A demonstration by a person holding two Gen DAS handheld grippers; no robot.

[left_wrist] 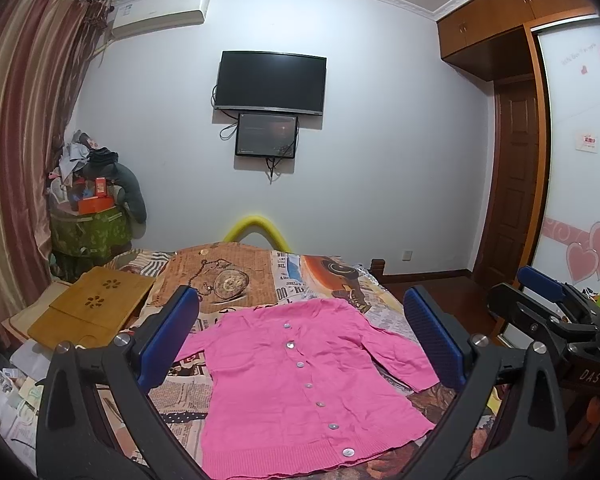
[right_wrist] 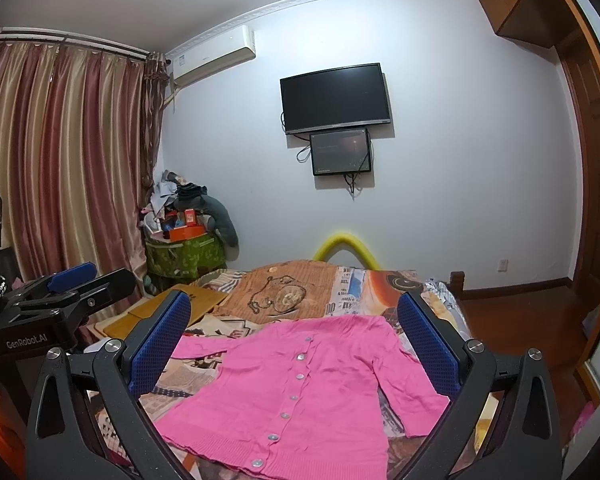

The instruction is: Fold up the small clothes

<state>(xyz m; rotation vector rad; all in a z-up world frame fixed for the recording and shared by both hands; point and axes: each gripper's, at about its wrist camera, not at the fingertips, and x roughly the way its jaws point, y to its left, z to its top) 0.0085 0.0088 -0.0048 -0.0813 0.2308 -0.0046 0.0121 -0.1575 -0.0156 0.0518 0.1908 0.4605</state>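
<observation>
A pink cardigan (left_wrist: 300, 392) lies spread flat and buttoned, front up, on the bed (left_wrist: 236, 276), its hem toward the cameras and its collar toward the far wall. The sleeve on the right of the view (left_wrist: 400, 360) lies out to the side and angles down along the body; the other sleeve (right_wrist: 204, 350) stretches out across the bedspread, though the near finger of the tool hides part of it, so I cannot say how neatly it lies.

Nothing looks folded yet: no sleeve is turned in and the hem is not brought up. By my reading the task is at its start, with the whole fold left to do.

The left tool (left_wrist: 300, 340) hangs above the cardigan with its fingers spread wide and nothing between them. The right tool (right_wrist: 294, 344) is likewise spread and empty, hovering just beside it.
</observation>
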